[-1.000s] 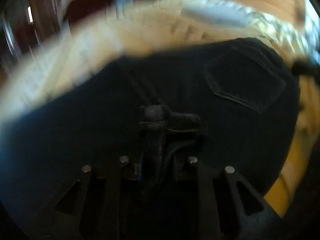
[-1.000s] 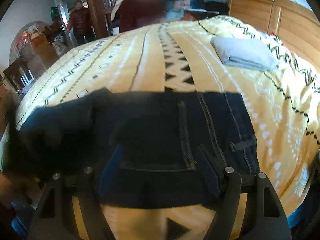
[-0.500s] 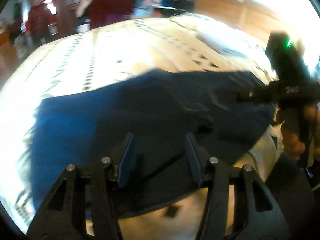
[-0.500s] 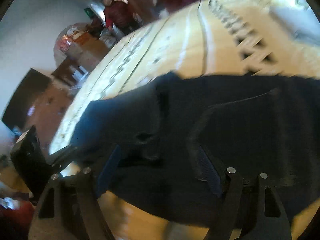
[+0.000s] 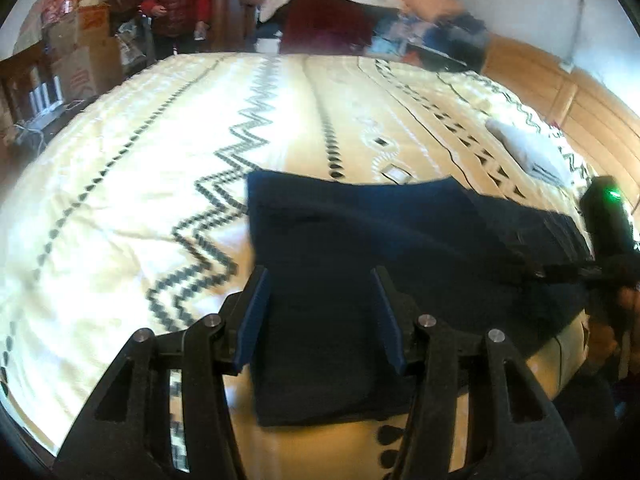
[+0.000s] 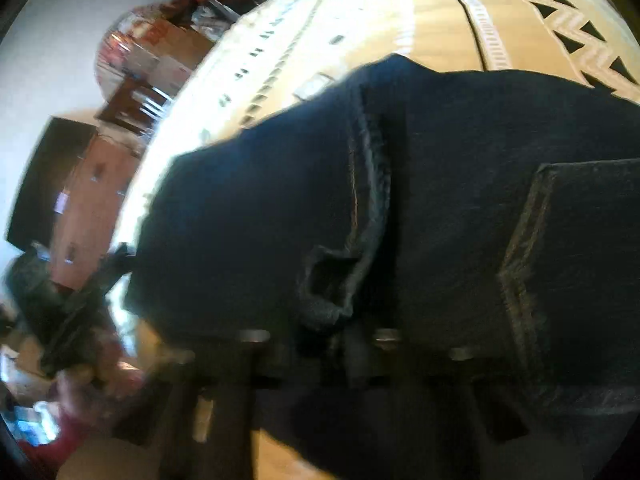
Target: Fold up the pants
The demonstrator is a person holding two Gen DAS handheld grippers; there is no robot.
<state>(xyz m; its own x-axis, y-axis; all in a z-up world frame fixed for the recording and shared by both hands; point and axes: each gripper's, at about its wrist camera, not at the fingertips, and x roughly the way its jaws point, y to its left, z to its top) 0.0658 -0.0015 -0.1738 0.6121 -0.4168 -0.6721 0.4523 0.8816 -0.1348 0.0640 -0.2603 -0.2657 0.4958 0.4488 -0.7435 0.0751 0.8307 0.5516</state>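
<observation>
One pair of pants (image 5: 360, 248) lies folded on the bed (image 5: 120, 200), long axis across it. Left gripper (image 5: 320, 320) spread, empty. Right gripper (image 6: 320, 344), closing, pinches denim; only its view shows the pocket (image 6: 580, 264).

A bed (image 5: 120, 208) carried everything, spread with a pale yellow and cream cover (image 5: 328, 92) printed with dark zigzag bands, rows of small diamonds and triangles. Dark blue jeans (image 5: 360, 248) lay folded on the cover at its near right part, their near edge reaching the bed's near side, their left edge straight and their far edge crossing the printed bands. In the right wrist view the jeans (image 6: 460, 200) showed a stitched back pocket and a seam with a small fabric loop. A folded pale grey cloth (image 5: 528, 152) lay far to the right on the cover, well apart from the jeans, near the wooden headboard (image 5: 580, 96).
</observation>
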